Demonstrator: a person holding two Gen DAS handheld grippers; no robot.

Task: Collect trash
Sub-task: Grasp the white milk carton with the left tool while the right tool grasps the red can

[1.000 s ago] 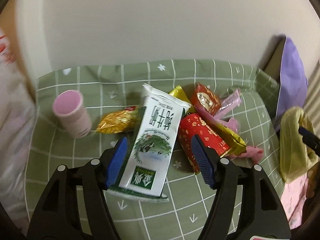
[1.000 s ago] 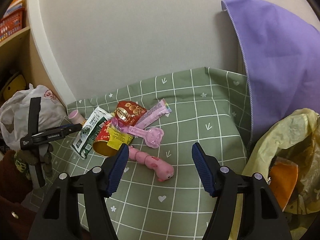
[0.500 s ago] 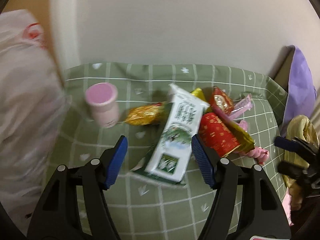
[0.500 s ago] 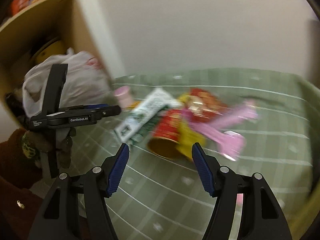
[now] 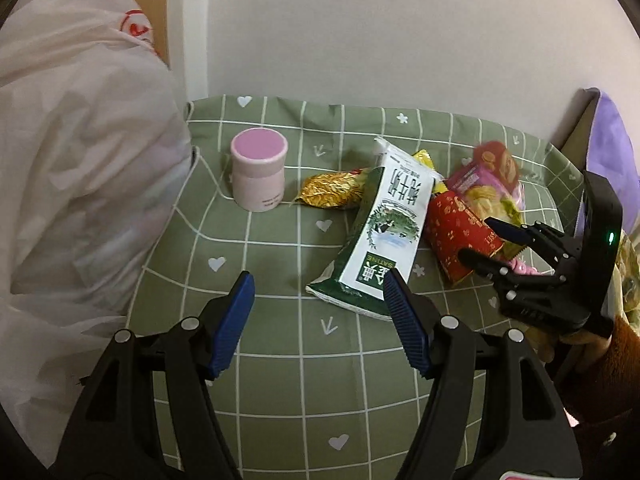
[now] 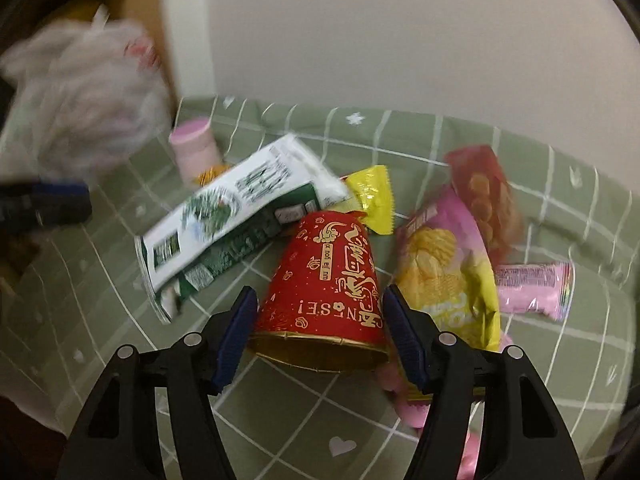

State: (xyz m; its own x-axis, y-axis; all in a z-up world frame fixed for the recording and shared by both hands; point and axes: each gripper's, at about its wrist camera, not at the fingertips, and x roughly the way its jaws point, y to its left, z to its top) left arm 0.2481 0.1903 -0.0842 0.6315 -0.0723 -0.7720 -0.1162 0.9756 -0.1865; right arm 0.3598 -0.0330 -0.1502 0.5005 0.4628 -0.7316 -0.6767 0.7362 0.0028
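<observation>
Trash lies in a heap on the green checked cloth (image 5: 280,360). A flattened white-and-green milk carton (image 5: 384,232) sits just beyond my left gripper (image 5: 320,312), which is open and empty; its right finger overlaps the carton's near corner. A red paper cup (image 6: 332,280) lies on its side between the fingers of my right gripper (image 6: 320,320), rim towards the camera; the jaws stand wide and I see no squeeze. In the left wrist view the right gripper (image 5: 492,244) straddles the red cup (image 5: 460,228).
A pink lidded cup (image 5: 259,168) stands upright beside a gold wrapper (image 5: 332,190). A white plastic bag (image 5: 80,160) bulges at the left. A yellow wrapper (image 6: 372,196), a pink-and-yellow snack bag (image 6: 444,272), a red snack bag (image 6: 484,192) and a pink wrapper (image 6: 536,284) lie around the cup.
My left gripper drew back and leftward, so the carton left its jaws and the white bag came into view. My right gripper swung left and down until the red cup lay between its fingers.
</observation>
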